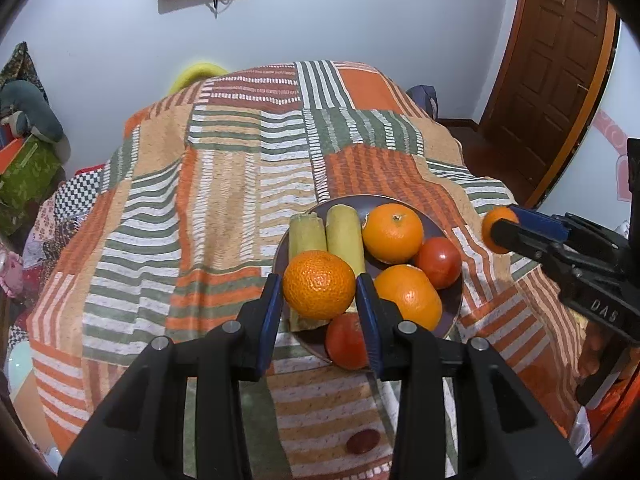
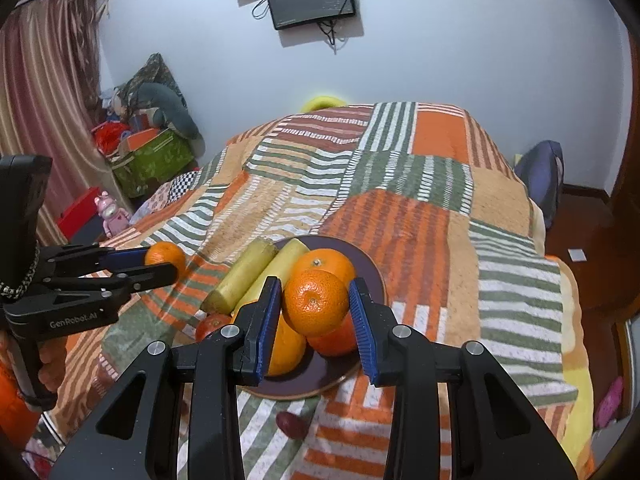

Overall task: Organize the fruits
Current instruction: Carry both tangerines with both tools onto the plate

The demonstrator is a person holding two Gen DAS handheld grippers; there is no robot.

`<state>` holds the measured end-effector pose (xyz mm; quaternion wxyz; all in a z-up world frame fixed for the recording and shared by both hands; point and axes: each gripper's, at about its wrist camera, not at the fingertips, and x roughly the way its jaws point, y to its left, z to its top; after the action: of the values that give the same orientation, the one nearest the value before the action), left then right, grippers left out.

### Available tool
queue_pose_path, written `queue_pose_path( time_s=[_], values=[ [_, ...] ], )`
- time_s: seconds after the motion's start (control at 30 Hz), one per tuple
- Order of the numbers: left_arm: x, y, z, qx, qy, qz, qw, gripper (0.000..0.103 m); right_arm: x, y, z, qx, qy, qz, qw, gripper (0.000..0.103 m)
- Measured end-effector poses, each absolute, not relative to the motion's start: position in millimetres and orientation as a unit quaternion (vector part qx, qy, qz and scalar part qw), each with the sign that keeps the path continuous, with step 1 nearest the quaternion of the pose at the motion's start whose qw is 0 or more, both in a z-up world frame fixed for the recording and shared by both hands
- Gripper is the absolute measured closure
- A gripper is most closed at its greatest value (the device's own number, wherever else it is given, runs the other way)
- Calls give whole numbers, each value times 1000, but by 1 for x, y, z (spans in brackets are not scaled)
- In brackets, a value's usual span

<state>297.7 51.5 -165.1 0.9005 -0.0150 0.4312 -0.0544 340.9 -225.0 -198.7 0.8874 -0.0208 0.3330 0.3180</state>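
Above the dark plate (image 1: 454,312), both grippers carry fruit: the left gripper (image 1: 319,286) pinches a mandarin (image 1: 319,285), the right gripper (image 2: 316,302) pinches another orange (image 2: 316,303); more oranges, tomatoes and two yellow-green stalks (image 1: 346,236) crowd the plate on the striped blanket (image 1: 200,200).

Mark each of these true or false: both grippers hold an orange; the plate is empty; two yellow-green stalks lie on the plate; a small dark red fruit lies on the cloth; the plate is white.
1. Left gripper and right gripper each hold an orange. True.
2. The plate is empty. False: oranges, red fruits and stalks lie on it.
3. Two yellow-green stalks lie side by side on it. True.
4. A small dark red fruit lies on the cloth. True.
5. The plate is white. False: it is dark.
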Motion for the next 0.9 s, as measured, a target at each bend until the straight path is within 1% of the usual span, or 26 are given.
queue_pose_path(
  time_s=[0.17, 0.6, 0.9],
  values=[
    [312, 49, -174, -28, 441, -60, 895, 66, 349, -212, -207, -34, 340, 326, 881, 71],
    [340, 39, -203, -26, 466, -63, 882, 66, 366, -190, -230, -56, 365, 334, 867, 71],
    [348, 34, -215, -35, 472, -59, 879, 66, 365, -187, -235, -48, 365, 333, 868, 70]
  ],
)
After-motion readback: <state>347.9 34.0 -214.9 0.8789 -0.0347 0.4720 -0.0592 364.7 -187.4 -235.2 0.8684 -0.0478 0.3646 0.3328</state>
